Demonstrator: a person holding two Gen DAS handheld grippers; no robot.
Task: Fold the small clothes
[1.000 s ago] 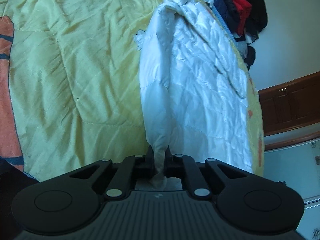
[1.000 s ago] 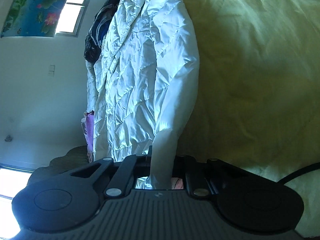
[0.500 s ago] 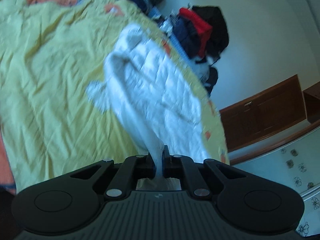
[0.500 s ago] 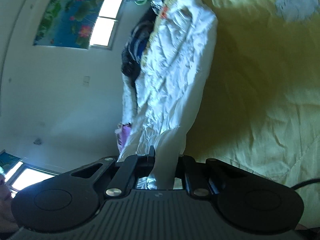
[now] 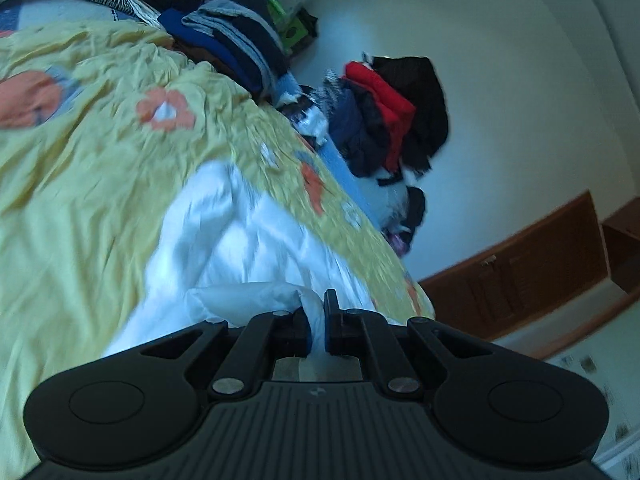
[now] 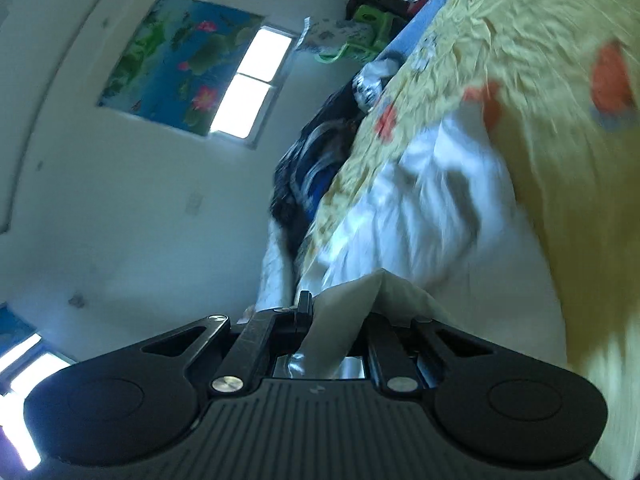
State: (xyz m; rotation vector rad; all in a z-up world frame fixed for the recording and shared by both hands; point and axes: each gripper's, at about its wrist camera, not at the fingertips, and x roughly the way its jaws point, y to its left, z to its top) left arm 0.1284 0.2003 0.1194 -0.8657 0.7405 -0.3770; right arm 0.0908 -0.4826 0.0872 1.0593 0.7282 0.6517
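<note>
A white quilted jacket [image 5: 240, 236] lies on the yellow flowered bedspread [image 5: 80, 152]. My left gripper [image 5: 316, 312] is shut on a pinch of the jacket's white fabric, close above the garment. In the right wrist view the same jacket [image 6: 432, 216] stretches away over the bedspread [image 6: 560, 80]. My right gripper [image 6: 340, 312] is shut on a thick fold of the jacket that covers the right finger. Both views are blurred by motion.
Piles of dark, blue and red clothes [image 5: 384, 120] lie along the bed's far edge against the white wall. A wooden cabinet [image 5: 520, 268] stands to the right. The right wrist view shows a window [image 6: 252, 80], a flower picture [image 6: 180, 60] and a green basket [image 6: 360, 36].
Both grippers have carried their ends of the jacket forward and tilted up. The jacket has folded closer under them, and more of the wall and clothes piles shows.
</note>
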